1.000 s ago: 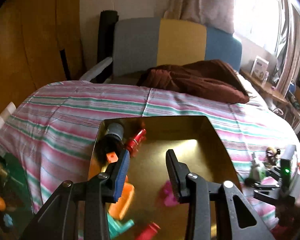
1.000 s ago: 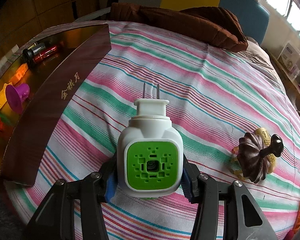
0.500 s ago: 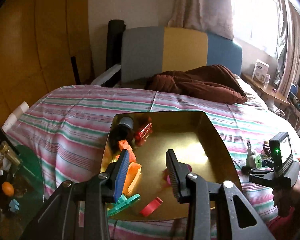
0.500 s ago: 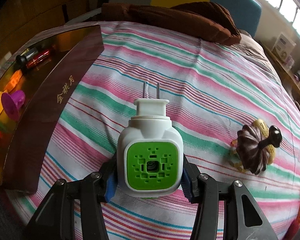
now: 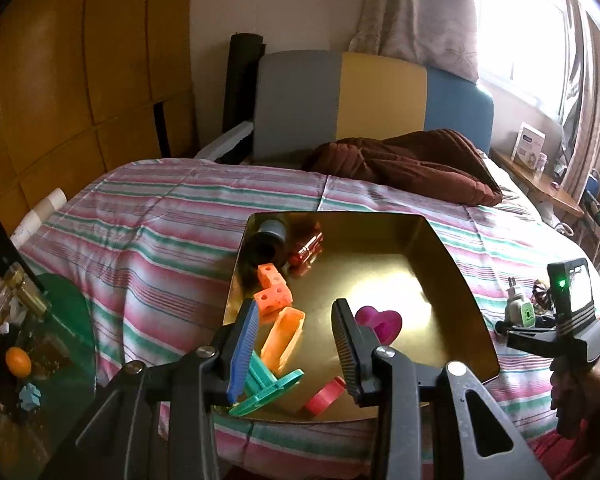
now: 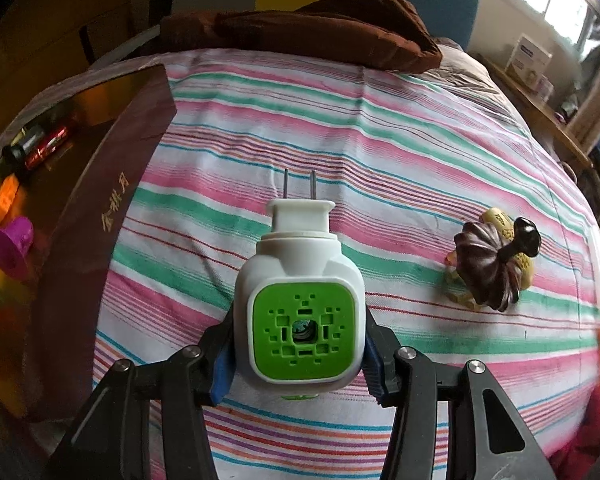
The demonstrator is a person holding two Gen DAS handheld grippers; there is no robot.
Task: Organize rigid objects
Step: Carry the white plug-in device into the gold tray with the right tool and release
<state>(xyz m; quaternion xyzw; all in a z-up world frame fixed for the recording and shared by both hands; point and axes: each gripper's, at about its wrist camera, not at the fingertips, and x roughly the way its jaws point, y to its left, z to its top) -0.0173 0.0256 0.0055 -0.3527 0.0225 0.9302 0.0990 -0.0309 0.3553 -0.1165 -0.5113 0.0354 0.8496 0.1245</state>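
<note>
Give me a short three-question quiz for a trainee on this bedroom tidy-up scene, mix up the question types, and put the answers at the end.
1. True or false: the right gripper is clamped on the white and green plug-in device.
2. Multiple choice: the magenta heart-shaped piece lies where? A) on the striped bedspread B) inside the gold tray C) on the brown pillow
3. Short answer: is anything held between the fingers of the left gripper?

Key
1. True; its pads press on both sides of the device.
2. B
3. No; its jaws stand apart and empty, above the near end of the tray.
</note>
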